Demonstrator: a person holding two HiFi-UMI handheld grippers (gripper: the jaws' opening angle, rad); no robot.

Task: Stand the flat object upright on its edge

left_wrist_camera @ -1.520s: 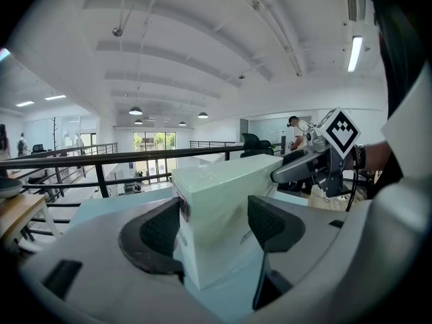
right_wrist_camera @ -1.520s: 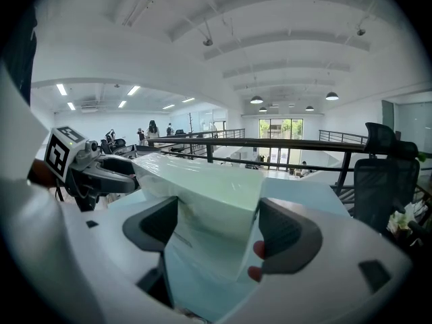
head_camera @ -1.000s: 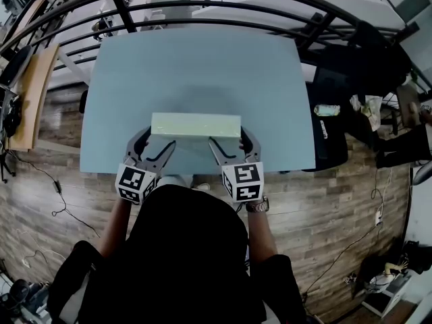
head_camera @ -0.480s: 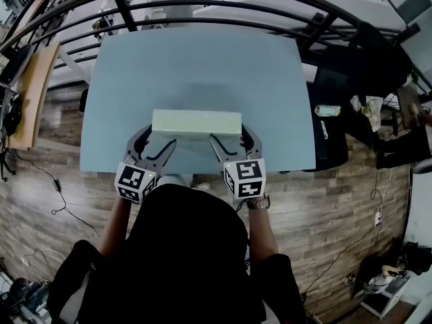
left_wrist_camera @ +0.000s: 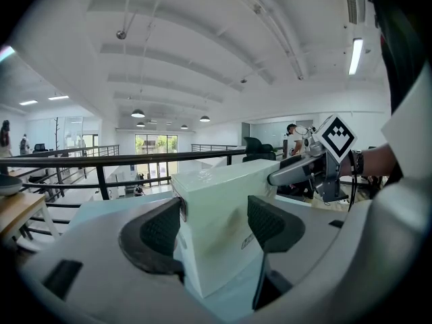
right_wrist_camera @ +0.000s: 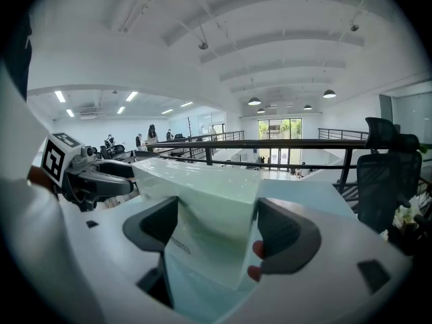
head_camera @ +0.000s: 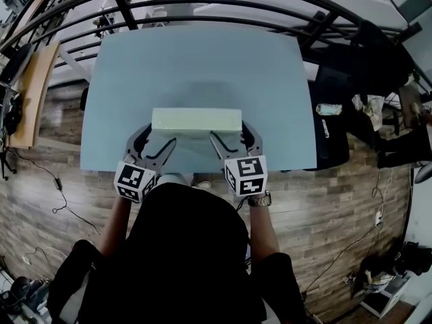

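Observation:
A pale green flat box (head_camera: 196, 121) stands raised on its long edge near the front of the light blue table (head_camera: 202, 66), its broad face tipped toward me. My left gripper (head_camera: 155, 139) is shut on the box's left end, and my right gripper (head_camera: 229, 135) is shut on its right end. In the left gripper view the box (left_wrist_camera: 223, 208) fills the gap of the left gripper (left_wrist_camera: 214, 225) between its dark pads. The right gripper view shows the box (right_wrist_camera: 209, 208) wedged the same way in the right gripper (right_wrist_camera: 219, 228).
A dark metal railing (head_camera: 202, 5) curves round the table's far side. A black chair (head_camera: 337, 93) stands off the right edge and a wooden shelf (head_camera: 30, 93) off the left. Wooden floor lies below the table's near edge.
The box has tipped up a little further, its top edge now slightly higher. Both grippers kept their hold; the right one shifted slightly toward me.

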